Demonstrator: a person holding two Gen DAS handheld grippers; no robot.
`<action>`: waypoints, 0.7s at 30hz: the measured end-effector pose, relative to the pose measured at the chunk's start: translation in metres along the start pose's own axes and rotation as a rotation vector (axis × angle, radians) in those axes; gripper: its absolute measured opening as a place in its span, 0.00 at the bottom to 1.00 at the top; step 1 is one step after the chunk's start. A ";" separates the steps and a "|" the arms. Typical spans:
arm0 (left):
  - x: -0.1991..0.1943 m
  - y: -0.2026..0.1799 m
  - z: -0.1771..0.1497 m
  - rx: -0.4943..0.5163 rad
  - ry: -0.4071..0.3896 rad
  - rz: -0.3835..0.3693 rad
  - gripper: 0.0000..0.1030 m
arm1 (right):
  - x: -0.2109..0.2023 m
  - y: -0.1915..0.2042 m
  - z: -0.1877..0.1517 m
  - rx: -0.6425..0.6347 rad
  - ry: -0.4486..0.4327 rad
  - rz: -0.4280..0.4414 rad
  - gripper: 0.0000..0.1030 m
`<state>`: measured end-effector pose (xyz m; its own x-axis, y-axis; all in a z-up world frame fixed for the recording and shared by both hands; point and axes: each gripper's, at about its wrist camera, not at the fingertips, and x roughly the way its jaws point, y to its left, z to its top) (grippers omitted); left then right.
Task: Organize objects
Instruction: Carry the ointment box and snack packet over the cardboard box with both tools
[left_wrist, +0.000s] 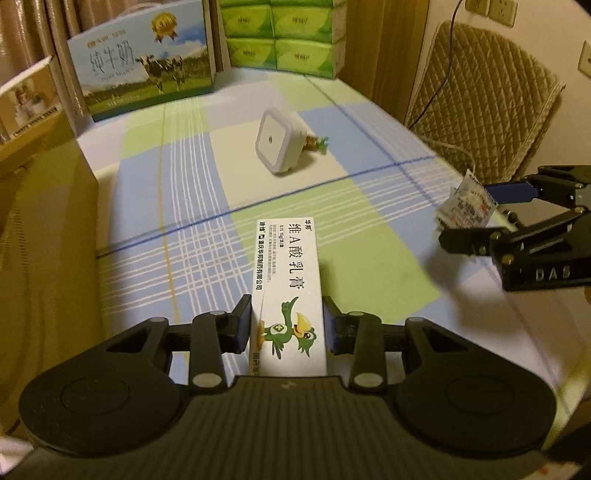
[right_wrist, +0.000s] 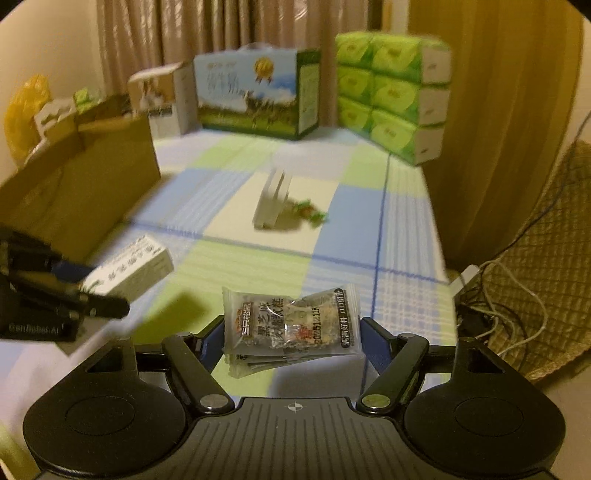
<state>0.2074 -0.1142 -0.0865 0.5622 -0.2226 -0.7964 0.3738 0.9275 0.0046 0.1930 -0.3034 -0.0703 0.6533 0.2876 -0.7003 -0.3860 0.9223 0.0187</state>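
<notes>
My left gripper (left_wrist: 288, 321) is shut on a long white medicine box (left_wrist: 286, 266) printed with a green bird, and holds it above the checked tablecloth (left_wrist: 192, 177). In the right wrist view the same box (right_wrist: 136, 266) sticks out of the left gripper (right_wrist: 92, 286) at the left edge. My right gripper (right_wrist: 291, 339) is shut on a couple of stacked clear snack packets (right_wrist: 295, 325), which hang above the cloth and cast a shadow on it. Seen from the left wrist, the right gripper (left_wrist: 476, 218) holds the packets (left_wrist: 463, 206) at the table's right edge.
A white square night light (left_wrist: 279, 140) lies mid-table with a small green-and-brown item (left_wrist: 317, 144) behind it. An open cardboard box (left_wrist: 44, 221) stands at the left. A milk carton (left_wrist: 147, 62) and green tissue packs (left_wrist: 284, 37) line the back. A quilted chair (left_wrist: 480, 103) and cables (right_wrist: 498, 295) are on the right.
</notes>
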 end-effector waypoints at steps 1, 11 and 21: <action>-0.008 0.000 0.001 -0.007 -0.006 -0.002 0.32 | -0.009 0.002 0.003 0.013 -0.009 -0.004 0.71; -0.095 0.008 0.000 -0.044 -0.083 0.011 0.32 | -0.092 0.037 0.027 0.123 -0.079 -0.015 0.71; -0.166 0.037 -0.031 -0.076 -0.128 0.060 0.32 | -0.138 0.099 0.025 0.133 -0.104 0.049 0.71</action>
<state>0.1052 -0.0340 0.0274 0.6729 -0.1977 -0.7128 0.2826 0.9592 0.0008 0.0811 -0.2454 0.0462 0.7019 0.3522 -0.6190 -0.3344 0.9304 0.1503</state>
